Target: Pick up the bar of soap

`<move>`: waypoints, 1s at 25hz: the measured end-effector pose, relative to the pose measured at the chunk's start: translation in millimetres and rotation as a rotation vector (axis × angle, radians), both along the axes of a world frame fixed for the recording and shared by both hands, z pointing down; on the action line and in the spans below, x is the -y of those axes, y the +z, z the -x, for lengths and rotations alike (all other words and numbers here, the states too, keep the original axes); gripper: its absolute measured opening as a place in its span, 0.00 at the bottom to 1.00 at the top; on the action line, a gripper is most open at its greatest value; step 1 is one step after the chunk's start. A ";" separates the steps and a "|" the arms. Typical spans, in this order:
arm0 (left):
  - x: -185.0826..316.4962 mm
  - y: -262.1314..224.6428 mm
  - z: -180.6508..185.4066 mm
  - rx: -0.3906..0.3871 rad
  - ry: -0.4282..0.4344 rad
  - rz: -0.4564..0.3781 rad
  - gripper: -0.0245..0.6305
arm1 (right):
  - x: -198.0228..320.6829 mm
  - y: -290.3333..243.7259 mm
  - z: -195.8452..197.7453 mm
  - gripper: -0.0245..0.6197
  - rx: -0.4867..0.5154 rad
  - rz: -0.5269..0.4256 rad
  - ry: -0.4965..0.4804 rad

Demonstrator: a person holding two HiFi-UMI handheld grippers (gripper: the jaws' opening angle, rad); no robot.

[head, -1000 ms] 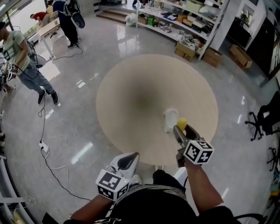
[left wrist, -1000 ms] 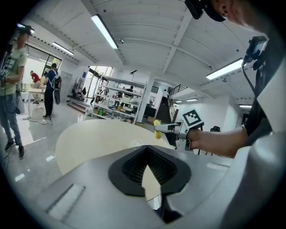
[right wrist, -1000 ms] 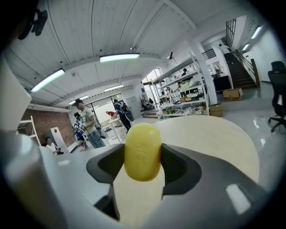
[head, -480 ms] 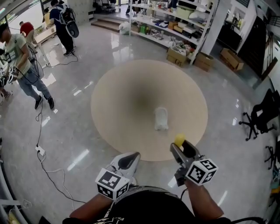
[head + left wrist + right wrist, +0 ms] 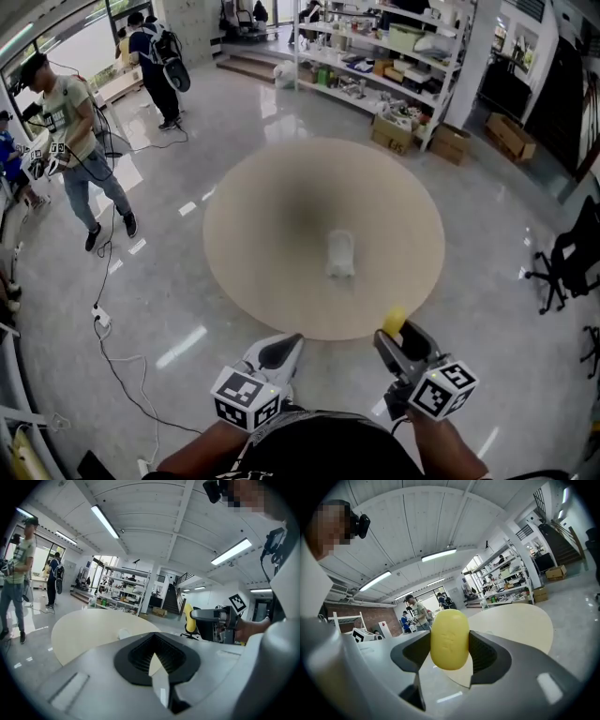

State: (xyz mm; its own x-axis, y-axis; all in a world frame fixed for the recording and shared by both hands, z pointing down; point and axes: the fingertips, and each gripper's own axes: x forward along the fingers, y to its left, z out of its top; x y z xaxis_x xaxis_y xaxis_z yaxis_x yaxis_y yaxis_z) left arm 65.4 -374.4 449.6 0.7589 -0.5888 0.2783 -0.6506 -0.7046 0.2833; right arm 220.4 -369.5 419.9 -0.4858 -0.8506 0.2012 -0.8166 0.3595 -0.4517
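My right gripper [image 5: 397, 330] is shut on a yellow oval bar of soap [image 5: 394, 320], held in the air over the near edge of the round beige table [image 5: 272, 187]. In the right gripper view the soap [image 5: 449, 638] stands upright, pinched between the dark pads [image 5: 483, 652]. A white soap dish [image 5: 339, 253] lies alone near the table's middle, well ahead of the soap. My left gripper [image 5: 278, 352] hangs shut and holds nothing, below the table's near edge. The left gripper view shows its closed jaws [image 5: 157, 660] and, off to the right, the soap [image 5: 189, 618].
Shelving with goods [image 5: 375, 56] and cardboard boxes [image 5: 450, 141] stand beyond the table. People [image 5: 80, 141] stand at the left on the glossy floor. A cable and power strip [image 5: 101, 319] trail at lower left. A black office chair [image 5: 572, 258] is at the right.
My right gripper has drawn back toward me with the soap, from beside the white dish to the table's near edge. The left gripper has stayed put.
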 end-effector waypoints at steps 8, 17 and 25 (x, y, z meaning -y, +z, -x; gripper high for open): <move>-26.0 3.7 -27.5 0.025 0.023 0.007 0.05 | -35.6 13.9 -13.8 0.44 0.031 0.009 -0.020; -15.9 1.0 -42.1 0.000 0.052 0.031 0.05 | -33.7 27.8 -19.0 0.44 0.062 0.050 -0.013; -3.0 -1.9 -40.2 0.003 0.054 0.003 0.05 | -19.7 29.6 -18.6 0.44 0.074 0.063 -0.001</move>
